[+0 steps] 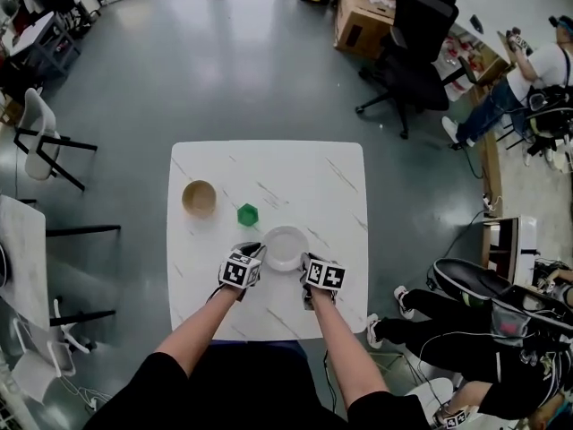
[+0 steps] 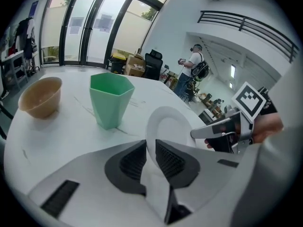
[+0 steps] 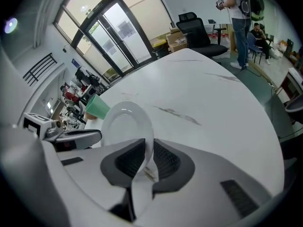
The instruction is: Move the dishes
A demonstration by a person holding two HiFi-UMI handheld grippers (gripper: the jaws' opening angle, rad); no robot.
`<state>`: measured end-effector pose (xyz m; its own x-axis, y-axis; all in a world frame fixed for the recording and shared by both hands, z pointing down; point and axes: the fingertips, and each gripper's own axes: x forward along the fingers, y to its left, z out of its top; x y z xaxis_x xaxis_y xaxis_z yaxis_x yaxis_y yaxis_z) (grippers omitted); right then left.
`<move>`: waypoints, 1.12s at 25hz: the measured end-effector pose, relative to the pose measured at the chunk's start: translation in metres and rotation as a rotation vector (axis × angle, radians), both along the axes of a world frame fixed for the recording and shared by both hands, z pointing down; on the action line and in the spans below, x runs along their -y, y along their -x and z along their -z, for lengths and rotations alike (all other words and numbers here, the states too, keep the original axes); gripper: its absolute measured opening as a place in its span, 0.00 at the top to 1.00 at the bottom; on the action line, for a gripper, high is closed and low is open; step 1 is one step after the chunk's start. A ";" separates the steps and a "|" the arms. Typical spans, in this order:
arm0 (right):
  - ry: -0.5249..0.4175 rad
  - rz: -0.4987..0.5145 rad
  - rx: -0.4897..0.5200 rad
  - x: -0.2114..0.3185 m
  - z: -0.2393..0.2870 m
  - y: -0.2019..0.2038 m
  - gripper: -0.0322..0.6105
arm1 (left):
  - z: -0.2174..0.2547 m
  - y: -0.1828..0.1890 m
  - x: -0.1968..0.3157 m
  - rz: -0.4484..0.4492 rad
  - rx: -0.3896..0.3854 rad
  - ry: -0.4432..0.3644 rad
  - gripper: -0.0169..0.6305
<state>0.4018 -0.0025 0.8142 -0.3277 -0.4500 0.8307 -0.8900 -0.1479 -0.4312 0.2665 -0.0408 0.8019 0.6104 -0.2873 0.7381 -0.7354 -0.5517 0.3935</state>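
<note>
Clamping the plate (image 1: 285, 247) from opposite sides, left hand-held gripper (image 1: 257, 253) and right hand-held gripper (image 1: 305, 262) reach over the counter's (image 1: 269, 164) near edge.

You have the white plate (image 1: 286, 247), round, glossy and empty with a shallow well, pinched by its rim on two sides: your left gripper (image 1: 256, 253) closes on its left edge and your right gripper (image 1: 306, 262) on its right edge, over the near middle of the table (image 1: 269, 164), though whether it is lifted or resting there does not show. The green cup (image 1: 248, 214), faceted and upright with its mouth open, stands just beyond the plate's far-left edge, apart from it. The tan bowl (image 1: 199, 198), round, empty and upright, sits farther left, near the table's left edge.
</note>
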 end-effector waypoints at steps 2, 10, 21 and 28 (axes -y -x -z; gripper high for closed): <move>0.002 -0.005 -0.009 0.003 -0.004 -0.010 0.84 | -0.002 -0.011 0.005 -0.009 0.006 -0.009 0.86; 0.026 -0.008 -0.019 0.017 -0.016 -0.027 0.84 | -0.016 -0.031 0.016 0.008 0.051 -0.002 0.86; -0.021 -0.009 -0.029 0.025 -0.016 -0.033 0.82 | -0.031 -0.038 0.024 0.000 0.089 -0.025 0.83; -0.115 0.010 -0.111 0.022 0.011 -0.033 0.80 | -0.010 -0.031 0.026 0.012 0.079 -0.076 0.83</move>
<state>0.4349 -0.0247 0.8031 -0.2415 -0.5413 0.8054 -0.9343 -0.0944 -0.3436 0.2971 -0.0666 0.8123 0.5477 -0.3511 0.7594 -0.7692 -0.5684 0.2919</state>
